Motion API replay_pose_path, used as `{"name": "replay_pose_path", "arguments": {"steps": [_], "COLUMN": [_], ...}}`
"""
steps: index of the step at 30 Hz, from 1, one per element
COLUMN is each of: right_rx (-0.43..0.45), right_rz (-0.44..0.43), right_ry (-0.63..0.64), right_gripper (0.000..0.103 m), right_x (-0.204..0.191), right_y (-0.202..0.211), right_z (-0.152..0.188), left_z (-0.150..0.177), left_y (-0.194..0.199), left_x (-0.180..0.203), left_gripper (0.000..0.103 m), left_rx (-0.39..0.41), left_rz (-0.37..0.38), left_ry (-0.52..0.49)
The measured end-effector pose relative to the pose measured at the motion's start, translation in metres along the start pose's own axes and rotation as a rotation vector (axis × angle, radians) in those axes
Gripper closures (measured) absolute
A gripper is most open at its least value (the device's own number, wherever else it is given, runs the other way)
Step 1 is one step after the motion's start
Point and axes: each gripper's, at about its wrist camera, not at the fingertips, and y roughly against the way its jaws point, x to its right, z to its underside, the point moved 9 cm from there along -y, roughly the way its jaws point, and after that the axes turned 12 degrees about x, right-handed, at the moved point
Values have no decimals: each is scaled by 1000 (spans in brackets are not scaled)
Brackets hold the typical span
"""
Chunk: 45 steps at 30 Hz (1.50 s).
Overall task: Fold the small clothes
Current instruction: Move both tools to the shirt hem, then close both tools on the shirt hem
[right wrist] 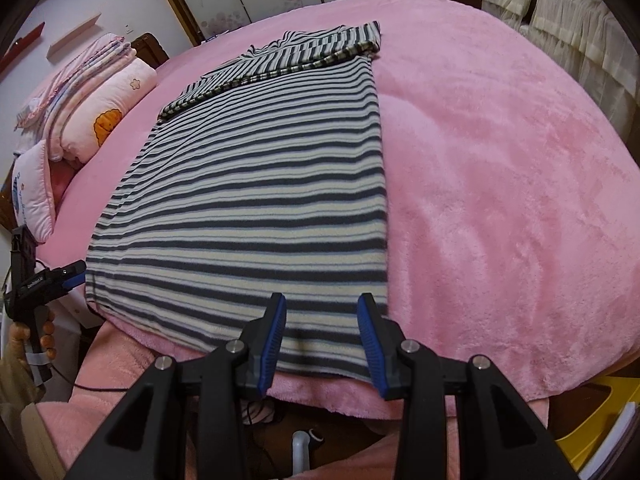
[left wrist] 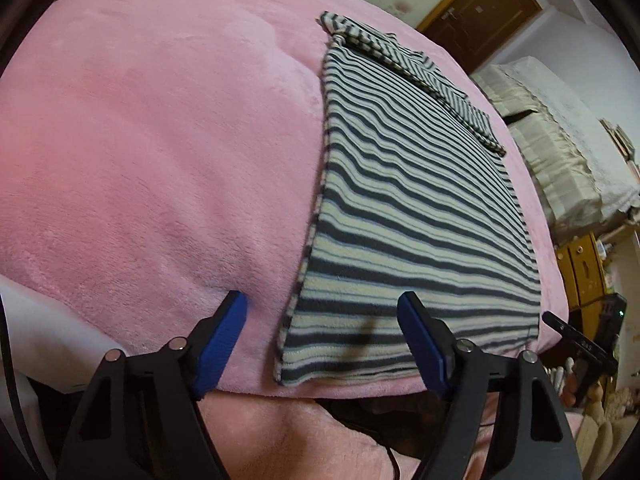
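One fold stage looks done, as far as you can judge: on the wide pink plush bedspread (right wrist: 500, 160), the grey-and-cream striped fleece garment (right wrist: 256, 184) lies flat as a long rectangle, its sleeves already tucked across the far end. What's left for you is probably bringing the near hem up toward that far end, perhaps more than once. Your left gripper (left wrist: 322, 344) has its blue-padded jaws spread wide, straddling the near left corner of the hem, gripping nothing. Your right gripper (right wrist: 322, 340) hangs over the near right hem, jaws part-open, with no cloth pinched between them.
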Motion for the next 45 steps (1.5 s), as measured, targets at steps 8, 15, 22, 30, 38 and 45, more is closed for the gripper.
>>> {"name": "replay_pose_path", "arguments": {"steps": [8,15,22,30,38,45], "right_rx": [-23,-75,-103,-108,-75,32], "right_rz": [-7,-31,-89,-141,-153,-207], "right_ry": [-6,-59,-118,-132,-82,-78], "right_gripper": [66,66,67,95,97,97], "right_x": [15,26,27,20,10,2], "right_y": [2,-11,-27,-28,-17,12], "right_z": [10,20,31,33,24,-11], "left_z": [14,22,24,28,33,-9], "left_y": [-9,-15,-16,-14,-17,10], "left_x": [4,8,7,1,6,48], "left_gripper": [28,28,28,70,98,98], "left_rx": [-47,-74,-66,-75,-109,15], "left_rz": [8,6,44,69,86,273], "left_ry": [-49,-82,-55,-3,39,196]}}
